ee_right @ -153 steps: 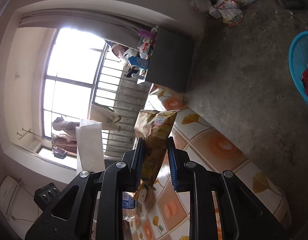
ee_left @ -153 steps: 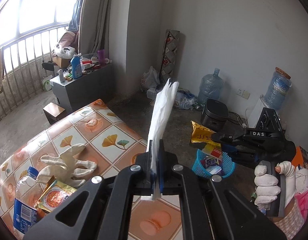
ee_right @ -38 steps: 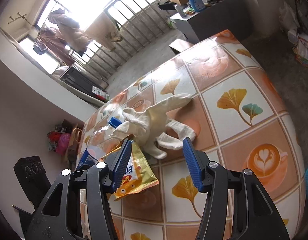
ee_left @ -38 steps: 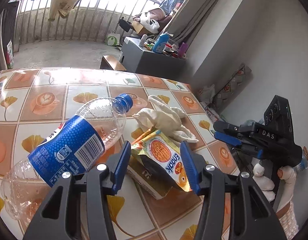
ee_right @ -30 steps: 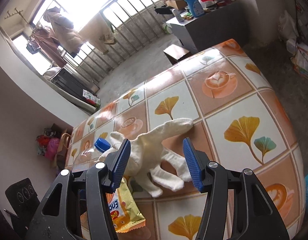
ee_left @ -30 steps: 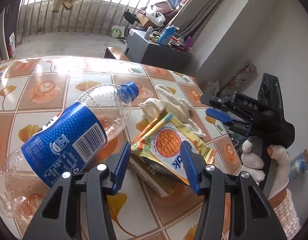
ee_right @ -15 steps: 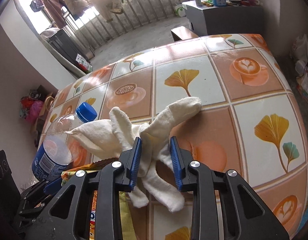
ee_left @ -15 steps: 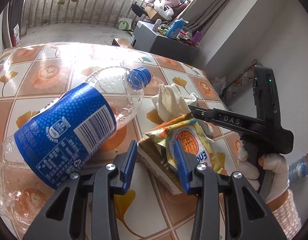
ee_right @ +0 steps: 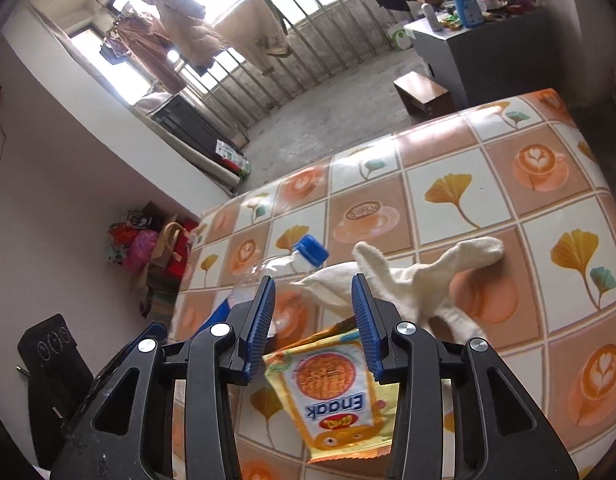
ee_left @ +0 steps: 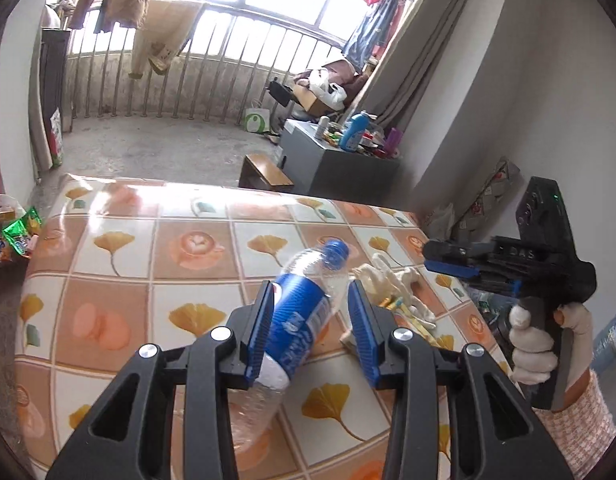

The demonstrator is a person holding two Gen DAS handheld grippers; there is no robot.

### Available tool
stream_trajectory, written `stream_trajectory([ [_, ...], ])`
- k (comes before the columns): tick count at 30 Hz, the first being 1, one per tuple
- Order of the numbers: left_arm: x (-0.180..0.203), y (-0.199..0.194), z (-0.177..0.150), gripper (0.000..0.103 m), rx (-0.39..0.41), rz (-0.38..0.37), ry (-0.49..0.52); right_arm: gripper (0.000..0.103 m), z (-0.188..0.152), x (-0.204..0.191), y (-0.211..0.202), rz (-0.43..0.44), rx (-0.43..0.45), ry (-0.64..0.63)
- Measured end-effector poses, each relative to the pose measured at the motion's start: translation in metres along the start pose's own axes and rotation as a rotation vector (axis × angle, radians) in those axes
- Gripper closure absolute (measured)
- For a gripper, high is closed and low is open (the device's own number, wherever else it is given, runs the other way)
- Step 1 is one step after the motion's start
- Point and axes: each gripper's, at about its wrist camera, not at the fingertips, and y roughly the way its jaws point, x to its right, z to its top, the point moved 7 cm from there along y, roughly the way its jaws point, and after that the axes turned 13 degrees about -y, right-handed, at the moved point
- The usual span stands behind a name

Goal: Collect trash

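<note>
The left gripper is standing with its blue-padded fingers spread, and the clear plastic bottle with the blue label and blue cap is lying between them, its label close against the left pad while a clear gap is showing on the right pad's side, so nothing is clamped yet. The bottle's long axis is running nearly along the fingers, leaning a little rightward, with the cap pointing away and the crumpled base reaching back under the gripper body; judging by that, a straight squeeze across the label is what the coming move is calling for. The bottle is lying on the tile-patterned orange and white surface. The right gripper, fingers likewise spread and gripping nothing, is hovering beyond the bottle's cap end, over the yellow foil snack packet, whose top corner is sitting in the gap between the pads. The white cloth glove is lying just past the packet, on the bottle's right side near its cap. The left gripper is the nearer one to the bottle; the right is nearer the packet and glove.
</note>
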Motion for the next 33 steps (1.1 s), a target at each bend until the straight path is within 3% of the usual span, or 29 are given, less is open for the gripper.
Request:
stream_trajectory([
  [2,-0.024,0.005,0.010,0.066,-0.002,0.076,-0.038,0.065,-0.006,-0.021,0.018,0.050,-0.049,-0.007],
  [6,-0.068,0.030,0.011,0.066,-0.091,0.132,-0.129,0.065,-0.016,-0.049,0.051,0.048,-0.143,-0.047],
  [8,-0.080,0.040,0.000,0.066,-0.174,0.099,-0.180,0.065,-0.017,-0.053,0.064,0.029,-0.177,-0.059],
  [11,-0.082,0.044,-0.019,0.066,-0.285,-0.015,-0.261,0.064,-0.018,-0.051,0.078,-0.017,-0.218,-0.064],
  [16,-0.075,0.040,-0.040,0.068,-0.368,-0.120,-0.281,0.062,-0.023,-0.050,0.082,-0.040,-0.242,-0.082],
  [21,-0.076,0.046,-0.040,0.068,-0.371,-0.134,-0.298,0.058,-0.025,-0.059,0.088,-0.034,-0.268,-0.093],
  [33,-0.084,0.054,-0.040,0.069,-0.376,-0.120,-0.315,0.050,-0.032,-0.055,0.106,0.116,-0.339,0.065],
])
